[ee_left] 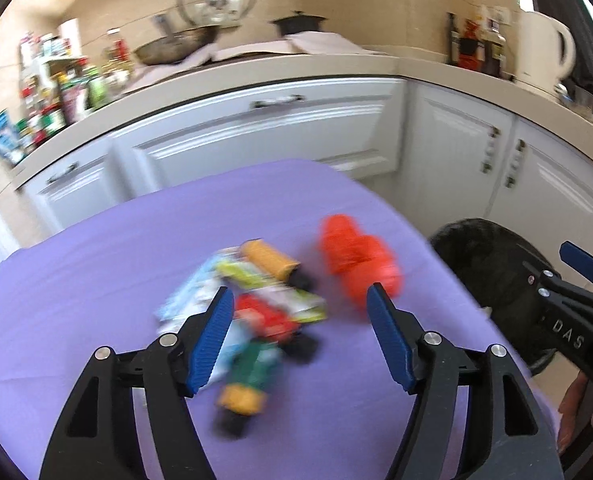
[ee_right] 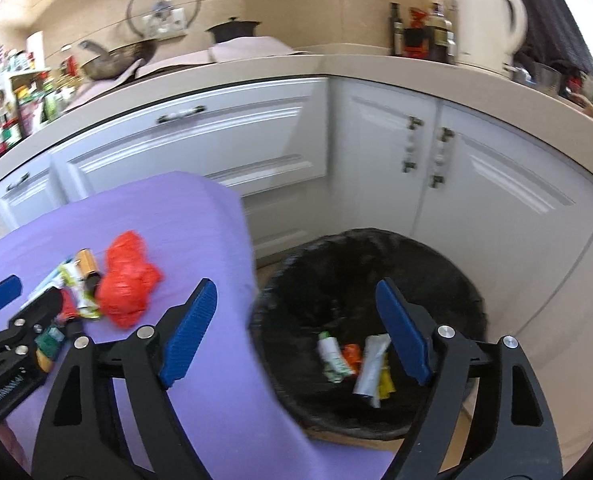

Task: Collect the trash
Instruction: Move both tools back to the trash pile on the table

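The left claw [ee_left: 300, 304] hangs wide open above a heap of trash on the purple-covered tabletop [ee_left: 96, 272], its 2 blue fingers [ee_left: 212, 336] spread to either side of the heap and holding nothing; between and just beyond them lie a red wrapper [ee_left: 264, 316], a yellow-green packet [ee_left: 252, 276], an orange cylinder with a black end [ee_left: 272, 260] and a green-and-yellow piece [ee_left: 248, 380], all blurred and overlapping one another; a crumpled red plastic bag [ee_left: 356, 256] sits just beside the heap, toward the tabletop's right edge.

The right claw [ee_right: 296, 324] is likewise open and empty, held over the gap between the tabletop's edge and a black-lined trash bin [ee_right: 416, 264] on the floor; its right finger lies over the bin's mouth, its left finger over the purple cloth; inside the bin rest a green-and-white wrapper [ee_right: 332, 356], a small orange scrap [ee_right: 351, 354], a silver tube-like packet [ee_right: 370, 366] and a yellow piece [ee_right: 385, 384], close together.

White cabinet doors [ee_right: 200, 136] stand behind; a pale kettle [ee_right: 488, 24] is on the far worktop.
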Demonstrator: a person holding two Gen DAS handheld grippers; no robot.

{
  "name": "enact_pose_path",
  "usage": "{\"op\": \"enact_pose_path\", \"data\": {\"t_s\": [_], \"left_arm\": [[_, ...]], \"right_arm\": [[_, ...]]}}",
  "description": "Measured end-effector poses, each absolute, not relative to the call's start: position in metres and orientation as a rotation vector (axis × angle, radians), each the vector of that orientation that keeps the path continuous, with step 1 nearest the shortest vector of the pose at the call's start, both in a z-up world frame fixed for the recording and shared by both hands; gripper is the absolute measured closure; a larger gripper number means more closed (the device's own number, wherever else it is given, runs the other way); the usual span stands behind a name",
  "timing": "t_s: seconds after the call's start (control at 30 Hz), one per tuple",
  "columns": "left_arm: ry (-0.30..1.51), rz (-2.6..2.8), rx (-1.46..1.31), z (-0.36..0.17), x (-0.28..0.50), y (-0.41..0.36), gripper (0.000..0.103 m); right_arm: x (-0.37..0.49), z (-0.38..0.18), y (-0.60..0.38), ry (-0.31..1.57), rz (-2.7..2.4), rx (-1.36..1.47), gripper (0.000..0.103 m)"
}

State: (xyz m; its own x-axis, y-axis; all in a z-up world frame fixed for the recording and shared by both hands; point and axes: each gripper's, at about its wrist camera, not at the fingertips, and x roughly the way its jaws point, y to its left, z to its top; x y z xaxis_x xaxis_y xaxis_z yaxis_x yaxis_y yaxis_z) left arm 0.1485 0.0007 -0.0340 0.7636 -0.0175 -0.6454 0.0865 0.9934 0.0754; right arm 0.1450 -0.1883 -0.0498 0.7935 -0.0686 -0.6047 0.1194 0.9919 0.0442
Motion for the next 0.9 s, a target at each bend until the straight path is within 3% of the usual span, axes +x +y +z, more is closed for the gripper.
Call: {"op": "enact_pose_path", "data": {"t_s": [0.37,0.73,0.77,0.87,0.9], "left_arm": [[0.730,0.133,0.023,-0.042,0.137,0.101,0.031],[0.760,0.153,-0.002,-0.053,0.135,0.136,0.029],[0.760,0.148,-0.001,-0.054,0.135,0.135,0.028],[0.764,0.126,-0.004,-0.056,0.133,0.134,0.028],[0.765,0.121,-0.004,-0.056,0.133,0.133,0.028]], "right_arm": [[0.171,-0.049,-0.109,0.673,0.029,-0.001,0.023],[0.204,-0.072,-0.068,0.775,0.059,-0.080,0.024],[0.206,-0.073,-0.067,0.783,0.059,-0.083,0.029],[0.210,-0.077,-0.067,0.812,0.074,-0.087,0.058],[0.212,-0.079,-0.067,0.824,0.084,-0.085,0.061]]}}
